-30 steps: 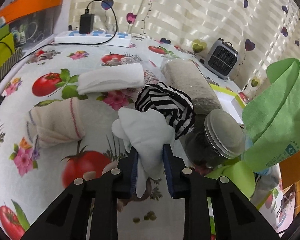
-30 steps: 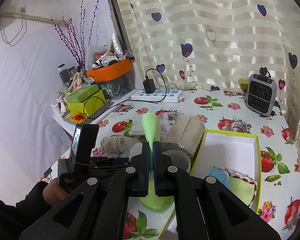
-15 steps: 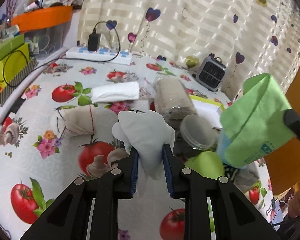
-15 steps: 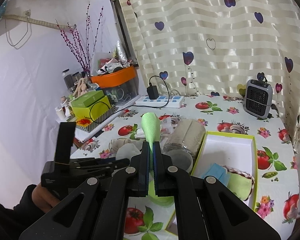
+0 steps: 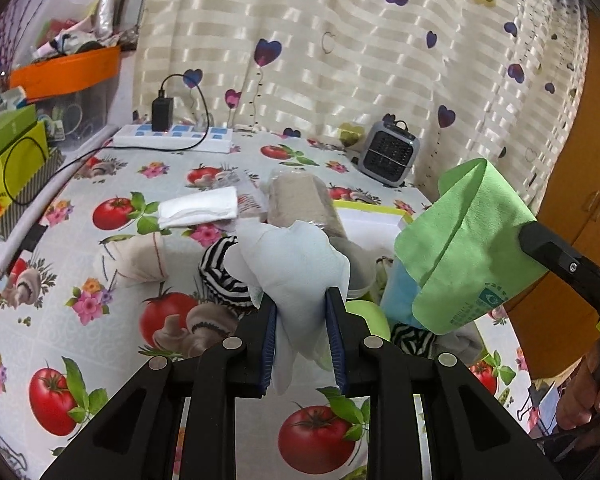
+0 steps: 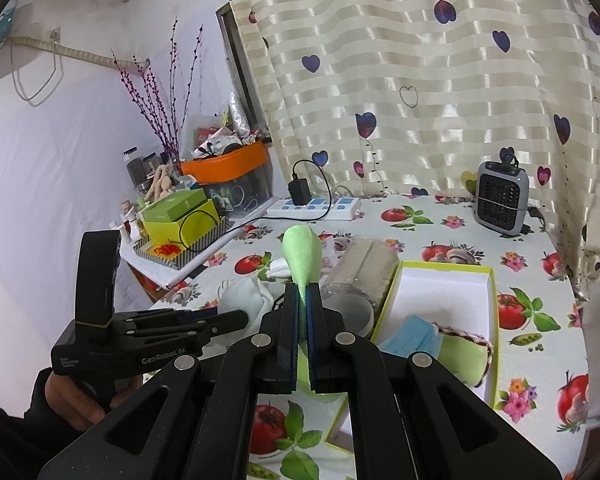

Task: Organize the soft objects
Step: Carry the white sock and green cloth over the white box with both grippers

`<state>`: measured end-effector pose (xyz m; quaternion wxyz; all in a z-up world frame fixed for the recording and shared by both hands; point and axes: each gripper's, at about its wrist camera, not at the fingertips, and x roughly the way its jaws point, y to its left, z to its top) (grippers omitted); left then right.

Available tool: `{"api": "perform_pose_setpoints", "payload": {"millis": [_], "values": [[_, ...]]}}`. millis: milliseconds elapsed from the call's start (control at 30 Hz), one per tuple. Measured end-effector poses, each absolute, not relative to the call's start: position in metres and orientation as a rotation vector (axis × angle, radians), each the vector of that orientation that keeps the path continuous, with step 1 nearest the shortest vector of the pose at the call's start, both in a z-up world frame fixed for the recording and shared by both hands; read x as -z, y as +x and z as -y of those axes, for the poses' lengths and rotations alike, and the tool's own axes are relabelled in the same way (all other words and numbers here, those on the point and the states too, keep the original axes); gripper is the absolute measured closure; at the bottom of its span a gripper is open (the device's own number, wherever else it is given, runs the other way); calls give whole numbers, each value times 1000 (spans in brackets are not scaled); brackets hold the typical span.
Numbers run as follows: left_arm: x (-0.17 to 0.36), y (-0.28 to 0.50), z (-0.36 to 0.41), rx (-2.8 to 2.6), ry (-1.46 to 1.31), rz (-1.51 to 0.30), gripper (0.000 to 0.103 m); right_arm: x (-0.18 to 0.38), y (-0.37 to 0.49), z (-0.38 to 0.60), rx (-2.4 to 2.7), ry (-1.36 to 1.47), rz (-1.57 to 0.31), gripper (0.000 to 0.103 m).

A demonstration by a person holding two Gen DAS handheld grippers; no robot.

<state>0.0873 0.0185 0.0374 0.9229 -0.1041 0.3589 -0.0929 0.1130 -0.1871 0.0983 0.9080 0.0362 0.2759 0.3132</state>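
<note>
My left gripper point(image 5: 301, 300) is shut on a bunched white cloth point(image 5: 296, 256), held up over the tomato-print table. My right gripper point(image 6: 302, 294) is shut on a folded green cloth point(image 6: 302, 254), which shows broad and flat at the right of the left wrist view, green cloth point(image 5: 464, 244). On the table lie a black-and-white striped cloth point(image 5: 220, 272), a cream roll with a red stripe point(image 5: 136, 258) and a folded white towel point(image 5: 198, 210). The lime-rimmed box point(image 6: 492, 280) holds a blue mask point(image 6: 410, 334) and a green pad with a dark trim point(image 6: 464, 354).
A clear jar of beige material point(image 5: 304, 200) lies on its side beside the box. A power strip with a plugged charger point(image 5: 172, 136), a small grey heater point(image 5: 388, 152) and the curtain line the back. Stacked green boxes point(image 5: 10, 152) and an orange bin point(image 5: 64, 70) crowd the left edge.
Both grippers have risen and drawn back from the table with their cloths, so more of the table shows. The striped cloth now lies uncovered below the white cloth.
</note>
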Motion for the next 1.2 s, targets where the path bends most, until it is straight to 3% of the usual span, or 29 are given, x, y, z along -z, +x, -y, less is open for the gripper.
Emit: {"api": "perform_pose_setpoints", "payload": {"millis": [1200], "values": [[-53, 110, 34, 322, -143, -712, 81, -91, 154, 252, -468, 190, -560, 100]]}}
